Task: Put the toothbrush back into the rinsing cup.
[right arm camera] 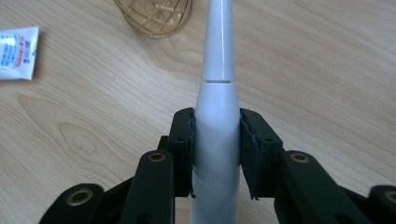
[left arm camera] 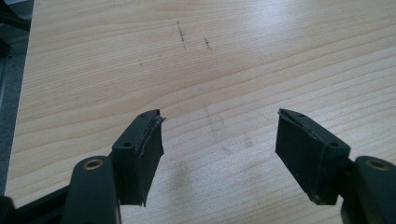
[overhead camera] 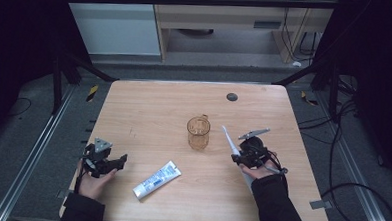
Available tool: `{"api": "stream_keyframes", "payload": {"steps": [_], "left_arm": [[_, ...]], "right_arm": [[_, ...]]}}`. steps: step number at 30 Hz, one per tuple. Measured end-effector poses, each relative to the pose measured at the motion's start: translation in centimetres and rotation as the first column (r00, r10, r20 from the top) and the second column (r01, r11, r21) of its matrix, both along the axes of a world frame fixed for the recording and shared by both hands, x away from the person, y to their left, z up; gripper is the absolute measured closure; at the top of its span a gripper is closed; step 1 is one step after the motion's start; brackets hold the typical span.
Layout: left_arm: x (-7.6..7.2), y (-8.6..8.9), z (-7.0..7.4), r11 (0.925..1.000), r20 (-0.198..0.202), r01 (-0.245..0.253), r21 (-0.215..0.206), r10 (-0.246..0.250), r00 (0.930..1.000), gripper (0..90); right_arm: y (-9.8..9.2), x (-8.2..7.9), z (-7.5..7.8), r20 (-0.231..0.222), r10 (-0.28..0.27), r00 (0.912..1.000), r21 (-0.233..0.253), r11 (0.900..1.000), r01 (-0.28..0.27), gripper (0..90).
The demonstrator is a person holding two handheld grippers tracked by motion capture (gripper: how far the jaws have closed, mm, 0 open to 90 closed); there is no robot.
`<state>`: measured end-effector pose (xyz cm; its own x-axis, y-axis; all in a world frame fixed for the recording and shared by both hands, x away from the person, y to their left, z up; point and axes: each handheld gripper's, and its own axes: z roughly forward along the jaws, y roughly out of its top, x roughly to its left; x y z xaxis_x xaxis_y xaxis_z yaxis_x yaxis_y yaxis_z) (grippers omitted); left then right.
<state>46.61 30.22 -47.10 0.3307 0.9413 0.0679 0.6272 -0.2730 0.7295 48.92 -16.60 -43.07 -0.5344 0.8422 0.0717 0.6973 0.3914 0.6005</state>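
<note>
Amber glass mug (overhead camera: 198, 133) stands upright near the centre of the wooden worktop (overhead camera: 149, 103). Right of the mug, the right claw (right arm camera: 215, 149) pinches a white electric toothbrush (right arm camera: 217, 121), tip angled toward the mug. Left of the mug, well apart, the left claw (left arm camera: 219, 140) sits spread and empty. A toothpaste tube (overhead camera: 157, 179) lies flat in front of the mug.

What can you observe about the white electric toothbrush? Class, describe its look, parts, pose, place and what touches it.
The electric toothbrush looks like smooth white plastic: a thick handle, then a seam, then a slimmer neck tapering away. Its brush end points toward the amber glass cup and is cut off in the right gripper view. The right gripper is shut on the handle, one black pad against each side. In the high view it slants right of the cup, over the wooden table.
</note>
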Motion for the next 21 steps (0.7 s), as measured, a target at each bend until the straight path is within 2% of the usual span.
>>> {"api": "stream_keyframes", "payload": {"steps": [4, 8, 10, 14, 21], "left_arm": [[0.0, 0.0, 0.0, 1.0000, 0.000, 0.000, 0.000, 0.000, 1.0000, 30.8], [0.0, 0.0, 0.0, 1.0000, 0.001, -0.001, -0.001, 0.001, 1.0000, 30.9], [0.0, 0.0, 0.0, 1.0000, 0.003, -0.001, -0.002, 0.001, 1.0000, 30.8], [0.0, 0.0, 0.0, 1.0000, 0.004, -0.002, -0.002, 0.002, 1.0000, 30.9], [0.0, 0.0, 0.0, 1.0000, 0.008, -0.004, -0.004, 0.004, 1.0000, 30.8]], "right_arm": [[-0.4, -0.2, 0.7, 0.050, -0.018, 0.9986, 0.040, 0.999, 0.016, 67.6], [-0.9, -0.4, 1.3, 0.122, -0.048, 0.9913, 0.098, 0.994, 0.036, 67.6], [-1.1, -0.5, 1.6, 0.144, -0.064, 0.9875, 0.127, 0.991, 0.045, 67.6], [-1.5, -0.7, 2.1, 0.205, -0.099, 0.9737, 0.164, 0.984, 0.065, 67.5], [-1.4, -0.8, 3.0, 0.301, -0.150, 0.9416, 0.226, 0.971, 0.082, 67.5]]}}
